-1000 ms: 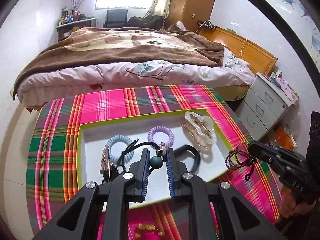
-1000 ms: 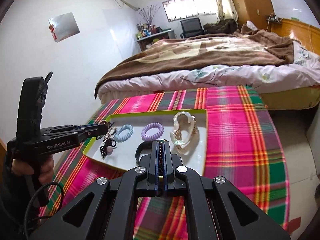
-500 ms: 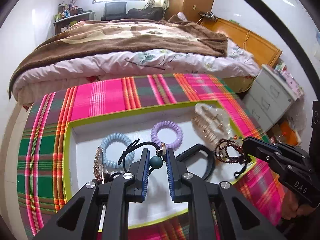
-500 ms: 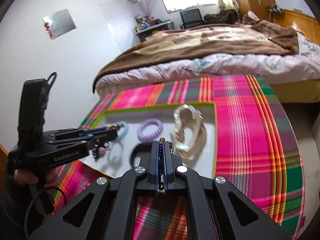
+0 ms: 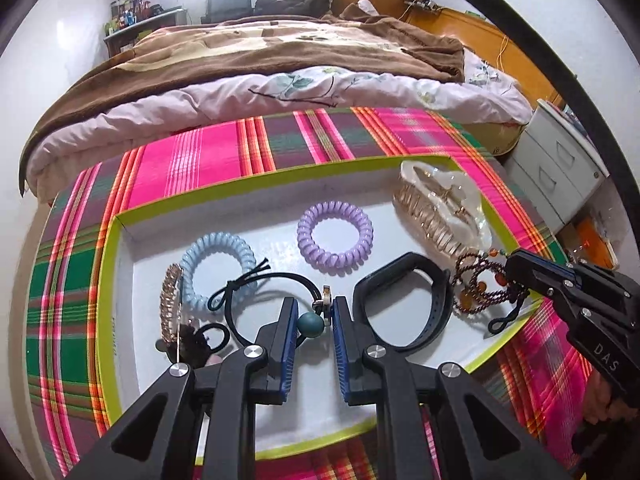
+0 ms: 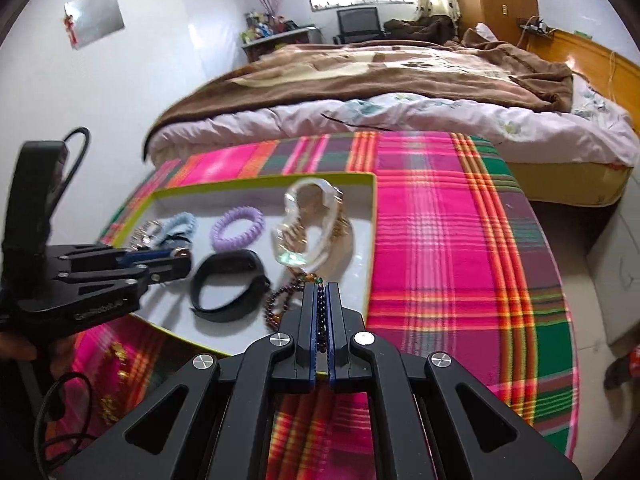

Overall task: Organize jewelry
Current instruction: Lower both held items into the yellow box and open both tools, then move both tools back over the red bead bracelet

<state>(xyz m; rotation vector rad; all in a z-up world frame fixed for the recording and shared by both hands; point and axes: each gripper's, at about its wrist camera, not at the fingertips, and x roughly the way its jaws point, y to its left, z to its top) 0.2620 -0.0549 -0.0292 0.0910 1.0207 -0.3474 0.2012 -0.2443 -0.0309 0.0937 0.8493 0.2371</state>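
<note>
A white tray with a lime rim (image 5: pixel 280 174) lies on the plaid table. My left gripper (image 5: pixel 314 312) is shut on a black hair tie with a teal bead (image 5: pixel 313 325), low over the tray. My right gripper (image 6: pixel 320 292) is shut on a dark beaded bracelet (image 5: pixel 480 288), whose beads hang onto the tray's right front corner (image 6: pixel 280 300). In the tray lie a purple coil tie (image 5: pixel 335 236), a blue coil tie (image 5: pixel 218 260), a black band (image 5: pixel 400 304), a pearly claw clip (image 5: pixel 440 208) and a gold bracelet (image 5: pixel 170 304).
The plaid cloth (image 6: pixel 460 240) covers a round table. A gold item (image 6: pixel 114 360) lies on the cloth in front of the tray. A bed (image 5: pixel 280 64) stands behind the table and a grey drawer unit (image 5: pixel 560 176) to the right.
Both grippers have moved forward and down over the tray. The right gripper brought the beaded bracelet from beside the tray to its right front corner. The left still holds the hair tie.
</note>
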